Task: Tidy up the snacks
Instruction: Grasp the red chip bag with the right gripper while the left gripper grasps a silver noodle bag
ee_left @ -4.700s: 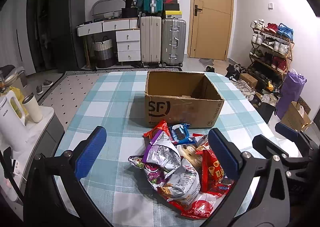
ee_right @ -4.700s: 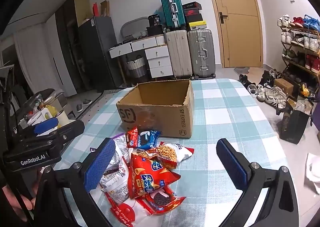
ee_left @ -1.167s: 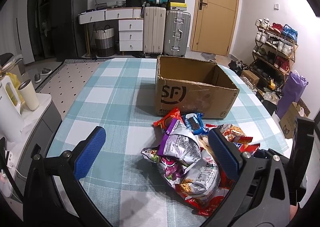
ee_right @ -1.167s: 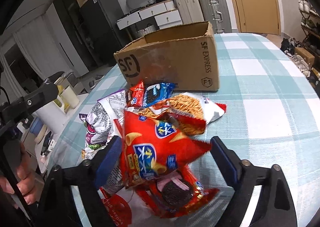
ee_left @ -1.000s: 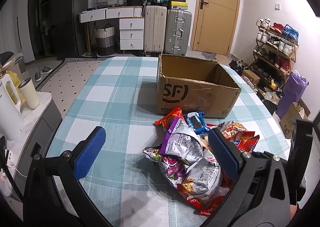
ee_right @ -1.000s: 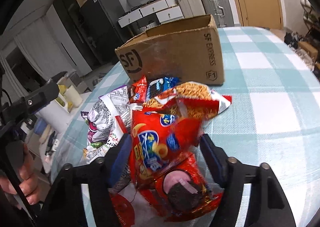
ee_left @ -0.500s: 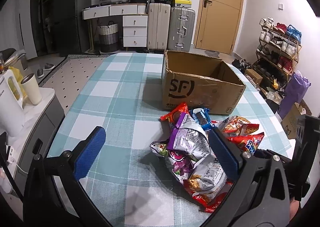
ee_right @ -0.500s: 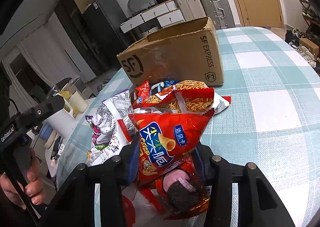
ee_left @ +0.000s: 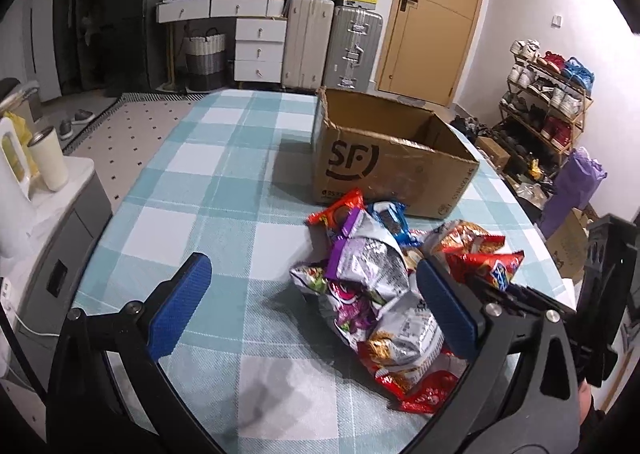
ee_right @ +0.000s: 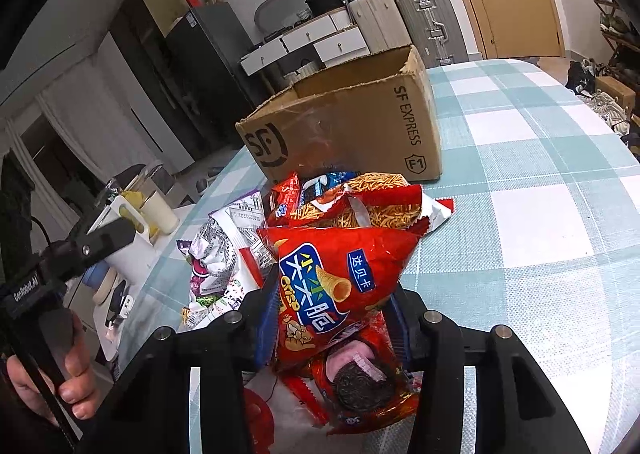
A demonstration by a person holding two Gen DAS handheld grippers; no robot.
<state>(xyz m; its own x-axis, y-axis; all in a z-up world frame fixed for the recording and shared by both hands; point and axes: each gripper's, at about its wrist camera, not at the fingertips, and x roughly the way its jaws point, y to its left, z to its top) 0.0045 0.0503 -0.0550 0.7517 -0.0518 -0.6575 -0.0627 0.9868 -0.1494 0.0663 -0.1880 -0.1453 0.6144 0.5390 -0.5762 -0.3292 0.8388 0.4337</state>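
Closed since a second ago: right gripper [ee_right: 332, 328] clamped on red chip bag [ee_right: 336, 286], atop snack pile near table [ee_right: 540, 214] edge. Light, crinkly, crushable; best pinched at seam. Left gripper [ee_left: 308, 306] spread, empty.

On the table [ee_left: 208, 190], the cardboard box [ee_left: 384, 162] stands behind the snack pile [ee_left: 384, 286]. My right gripper [ee_right: 332, 318] pinches the crisp bag [ee_right: 336, 278] at the pile's near side; a cookie pack [ee_right: 360, 386] lies beneath it. My left gripper [ee_left: 312, 306] hovers, jaws wide, left of the pile.
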